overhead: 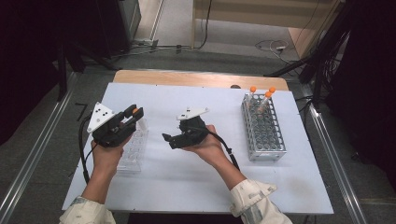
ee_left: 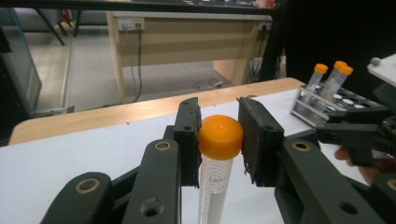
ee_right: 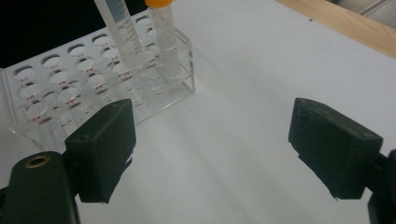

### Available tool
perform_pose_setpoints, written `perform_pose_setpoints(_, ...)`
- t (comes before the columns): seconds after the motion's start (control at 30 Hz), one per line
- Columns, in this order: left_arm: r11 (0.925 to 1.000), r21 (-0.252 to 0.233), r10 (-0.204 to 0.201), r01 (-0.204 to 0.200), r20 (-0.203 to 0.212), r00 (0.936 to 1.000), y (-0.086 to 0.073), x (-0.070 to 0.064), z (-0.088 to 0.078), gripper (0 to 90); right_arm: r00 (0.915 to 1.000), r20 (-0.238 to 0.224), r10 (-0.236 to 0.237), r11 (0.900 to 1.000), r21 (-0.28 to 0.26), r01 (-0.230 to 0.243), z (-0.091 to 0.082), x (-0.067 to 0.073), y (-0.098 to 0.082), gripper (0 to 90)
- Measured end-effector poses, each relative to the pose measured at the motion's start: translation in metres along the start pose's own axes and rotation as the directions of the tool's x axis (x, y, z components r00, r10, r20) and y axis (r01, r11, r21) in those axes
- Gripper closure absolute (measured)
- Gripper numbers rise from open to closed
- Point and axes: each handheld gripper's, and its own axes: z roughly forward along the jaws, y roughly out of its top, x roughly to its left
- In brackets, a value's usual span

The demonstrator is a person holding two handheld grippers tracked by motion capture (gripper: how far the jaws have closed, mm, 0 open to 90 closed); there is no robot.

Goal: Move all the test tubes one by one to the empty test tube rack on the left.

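Note:
My left gripper (overhead: 135,112) is shut on the orange cap of a clear tube (ee_left: 219,137), which hangs upright between its jaws above the clear plastic rack (overhead: 132,151). My right gripper (overhead: 168,139) hovers over the middle of the white table, pointing left, with its jaws wide apart and nothing between them (ee_right: 210,140). In the right gripper view the clear rack (ee_right: 56,88) holds an orange-capped tube (ee_right: 163,37). Beside it a second tube (ee_right: 119,32) tilts, its top out of frame.
A metal rack (overhead: 265,135) at the right of the table carries three orange-capped tubes (overhead: 262,95) at its far end. The white table top (overhead: 187,182) ends in a wooden strip (overhead: 196,78) at the back. Cables trail from both grippers.

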Motion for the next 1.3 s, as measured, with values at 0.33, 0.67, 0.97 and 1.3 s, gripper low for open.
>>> perform_pose_setpoints(0.33,0.9986,0.034,0.043,-0.04,-0.081,0.9958,-0.008,0.01,0.008,69.7,1.0,0.002,-0.006,1.0,-0.004,0.006,-0.002,0.001,0.0,14.0)
perform_pose_setpoints(0.67,0.9954,0.086,0.048,-0.042,-0.074,0.9961,-0.018,0.011,0.017,69.7,1.0,0.002,-0.009,1.0,-0.006,0.009,-0.003,0.0,-0.001,14.1)
perform_pose_setpoints(0.97,0.9871,0.143,0.085,-0.072,-0.088,0.9924,-0.028,0.007,0.022,69.5,1.0,0.002,-0.002,1.0,-0.006,0.002,-0.005,-0.001,-0.002,14.2)
perform_pose_setpoints(1.3,0.9826,0.174,0.081,-0.064,-0.089,0.9927,-0.032,0.008,0.024,68.9,1.0,0.006,-0.001,1.0,-0.01,0.001,-0.006,-0.003,-0.003,14.3)
